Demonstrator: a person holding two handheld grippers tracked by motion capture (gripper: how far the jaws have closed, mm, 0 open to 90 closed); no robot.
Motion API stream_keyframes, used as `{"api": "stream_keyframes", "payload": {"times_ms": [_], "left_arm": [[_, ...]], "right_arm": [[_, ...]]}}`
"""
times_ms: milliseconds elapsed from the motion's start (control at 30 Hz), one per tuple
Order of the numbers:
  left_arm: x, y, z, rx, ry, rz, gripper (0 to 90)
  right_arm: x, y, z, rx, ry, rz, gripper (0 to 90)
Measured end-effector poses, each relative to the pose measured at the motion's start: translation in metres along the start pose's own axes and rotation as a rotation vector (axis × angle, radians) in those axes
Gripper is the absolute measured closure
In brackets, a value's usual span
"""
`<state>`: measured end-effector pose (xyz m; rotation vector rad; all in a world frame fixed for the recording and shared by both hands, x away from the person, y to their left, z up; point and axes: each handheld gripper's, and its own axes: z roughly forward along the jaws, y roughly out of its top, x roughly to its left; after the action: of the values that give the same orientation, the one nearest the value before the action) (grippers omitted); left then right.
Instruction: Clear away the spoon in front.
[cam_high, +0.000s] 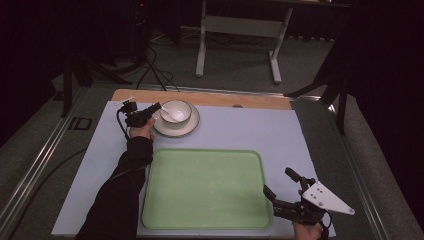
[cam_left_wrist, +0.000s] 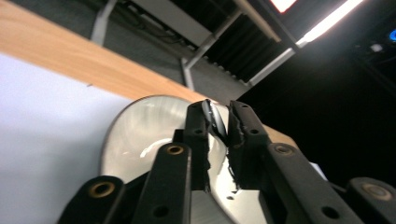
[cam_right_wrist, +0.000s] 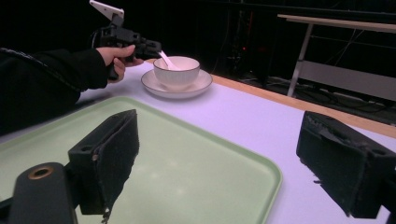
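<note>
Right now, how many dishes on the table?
3: a bowl sitting on a saucer at the far left, and a green tray in the near middle.

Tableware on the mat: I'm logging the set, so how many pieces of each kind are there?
Bowl: 1
Saucer: 1
Spoon: 1, its handle between the jaws of the left hand-held gripper
Tray: 1, green
Total: 4

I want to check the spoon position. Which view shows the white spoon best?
The right gripper view: the spoon leans out of the bowl, its handle at the left tool. The high view shows it small; in the left gripper view I cannot make it out clearly.
</note>
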<state>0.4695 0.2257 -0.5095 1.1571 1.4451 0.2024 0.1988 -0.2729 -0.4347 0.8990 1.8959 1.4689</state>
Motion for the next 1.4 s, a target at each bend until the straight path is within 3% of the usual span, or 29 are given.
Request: {"api": "stream_keyframes", "payload": {"times_ms": [167, 200, 233, 400, 467, 500, 900, 1133, 1267, 1400], "left_arm": [[-0.015, 0.002, 0.000, -0.007, -0.031, 0.048, 84.7], [-0.021, 0.003, 0.002, -0.003, -0.034, 0.075, 85.0], [-0.021, 0.003, 0.002, -0.003, -0.034, 0.075, 85.0], [-0.033, 0.003, 0.005, 0.013, -0.020, 0.150, 85.3], [-0.035, 0.004, 0.006, 0.016, -0.017, 0.159, 85.4], [-0.039, 0.005, 0.007, 0.022, -0.009, 0.189, 85.4], [-0.055, 0.021, -0.009, 0.021, -0.023, 0.235, 85.5], [-0.069, 0.037, -0.027, 0.025, -0.062, 0.271, 85.6], [-0.078, 0.043, -0.037, 0.033, -0.061, 0.295, 85.6], [-0.085, 0.049, -0.046, 0.038, -0.098, 0.306, 85.6]], "right_arm": [[0.001, 0.000, 0.000, 0.001, -0.001, -0.003, 13.0], [0.001, 0.000, 0.000, 0.001, -0.001, -0.003, 13.0], [0.001, 0.000, 0.000, 0.001, -0.001, -0.003, 13.0], [0.001, 0.000, 0.000, 0.001, -0.001, -0.003, 13.1], [0.001, 0.000, 0.000, 0.001, -0.001, -0.001, 13.2], [0.001, 0.000, 0.000, 0.001, 0.000, -0.002, 13.2], [0.001, 0.000, 0.000, -0.001, 0.001, -0.001, 13.3], [0.001, 0.000, 0.000, 0.001, 0.005, 0.001, 13.3], [0.002, 0.000, 0.001, 0.000, 0.003, -0.001, 13.3], [0.002, 0.000, 0.001, 0.000, 0.000, 0.000, 13.3]]}}
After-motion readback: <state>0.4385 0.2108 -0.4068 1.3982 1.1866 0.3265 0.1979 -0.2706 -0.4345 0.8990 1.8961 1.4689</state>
